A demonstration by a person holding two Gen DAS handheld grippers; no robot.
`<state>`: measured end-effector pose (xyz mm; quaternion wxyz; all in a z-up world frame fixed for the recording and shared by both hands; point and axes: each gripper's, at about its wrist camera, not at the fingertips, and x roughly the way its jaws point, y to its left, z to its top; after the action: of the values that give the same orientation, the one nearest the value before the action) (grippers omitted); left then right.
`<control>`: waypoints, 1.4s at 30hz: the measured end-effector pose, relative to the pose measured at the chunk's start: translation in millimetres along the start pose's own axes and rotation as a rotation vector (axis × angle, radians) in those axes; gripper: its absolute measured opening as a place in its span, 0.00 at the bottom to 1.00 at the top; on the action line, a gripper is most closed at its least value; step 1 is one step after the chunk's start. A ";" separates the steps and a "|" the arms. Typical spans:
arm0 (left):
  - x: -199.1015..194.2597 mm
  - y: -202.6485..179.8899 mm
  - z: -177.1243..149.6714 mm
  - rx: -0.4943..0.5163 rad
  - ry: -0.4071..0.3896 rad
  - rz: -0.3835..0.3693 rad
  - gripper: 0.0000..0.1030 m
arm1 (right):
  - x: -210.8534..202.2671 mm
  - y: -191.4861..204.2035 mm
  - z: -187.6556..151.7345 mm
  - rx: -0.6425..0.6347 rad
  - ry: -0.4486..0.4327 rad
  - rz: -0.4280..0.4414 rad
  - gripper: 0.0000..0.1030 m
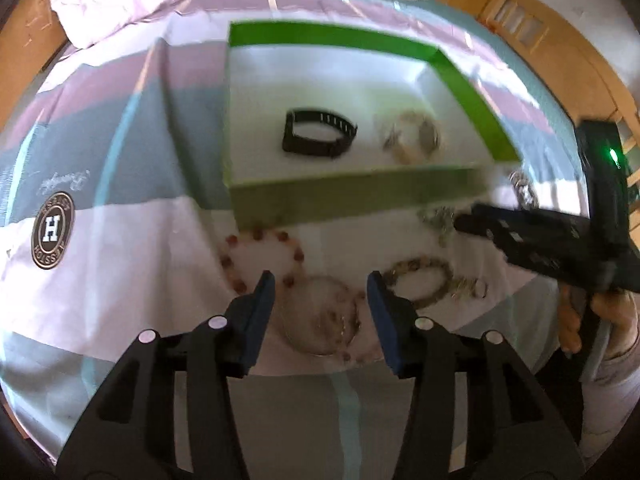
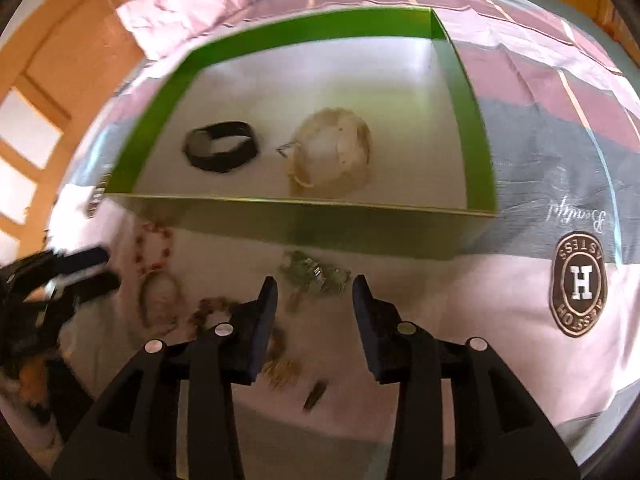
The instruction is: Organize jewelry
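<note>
Downward both tools tilt, left tool (image 1: 321, 280) apart over jewelry, right tool (image 2: 315, 285) apart.

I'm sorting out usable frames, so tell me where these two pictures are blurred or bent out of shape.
Left wrist view: motion blur smears the pale bracelet in the green box and the right tongs; the black band and the left tongs stay fairly crisp. Right wrist view: the loose jewelry before the box is streaked. Both views: fisheye bends the box edges, corners go dark.
</note>
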<state>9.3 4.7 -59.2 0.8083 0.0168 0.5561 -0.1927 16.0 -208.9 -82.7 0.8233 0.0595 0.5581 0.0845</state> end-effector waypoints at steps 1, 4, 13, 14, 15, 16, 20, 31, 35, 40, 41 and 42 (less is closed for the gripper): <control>3.5 -0.9 -1.7 0.007 0.009 0.001 0.47 | 5.6 -0.9 0.7 0.010 0.005 0.001 0.39; 14.5 -4.2 -6.9 0.017 0.052 -0.005 0.48 | 15.4 -0.1 4.1 0.041 0.019 0.017 0.30; 34.0 -16.7 -16.5 0.084 0.117 0.034 0.10 | -21.0 -4.9 7.5 0.037 -0.049 -0.097 0.09; 38.1 -17.2 -17.9 0.090 0.125 0.048 0.08 | -23.1 -6.7 7.9 0.041 -0.050 -0.093 0.09; 39.9 -17.4 -18.9 0.090 0.126 0.052 0.08 | -25.3 -8.4 7.8 0.050 -0.045 -0.079 0.09; 40.1 -17.7 -18.1 0.088 0.122 0.055 0.08 | -25.9 -9.6 7.3 0.049 -0.041 -0.060 0.09; 27.6 -7.2 -10.1 0.045 0.065 0.066 0.07 | -28.2 0.1 -3.7 -0.033 -0.029 0.016 0.10; -5.1 0.8 5.5 -0.005 -0.042 -0.056 0.07 | 16.1 49.3 -22.3 -0.194 0.104 0.057 0.30; -6.8 -0.2 5.9 0.003 -0.041 -0.063 0.07 | 11.4 49.5 -17.9 -0.179 0.090 0.069 0.07; -7.8 -0.9 2.1 0.012 -0.051 -0.063 0.07 | -13.2 39.4 -8.2 -0.130 0.011 0.087 0.07; -8.4 -1.3 1.8 0.016 -0.055 -0.057 0.07 | -18.0 36.5 -6.4 -0.121 -0.008 0.075 0.07; -8.9 -2.4 1.5 0.021 -0.061 -0.048 0.07 | -23.1 34.2 -4.0 -0.120 -0.028 0.049 0.07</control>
<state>7.2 4.6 -50.2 0.8199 0.0060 0.5293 -0.2181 1.4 -180.2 -56.6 0.8308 0.0247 0.5388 0.1370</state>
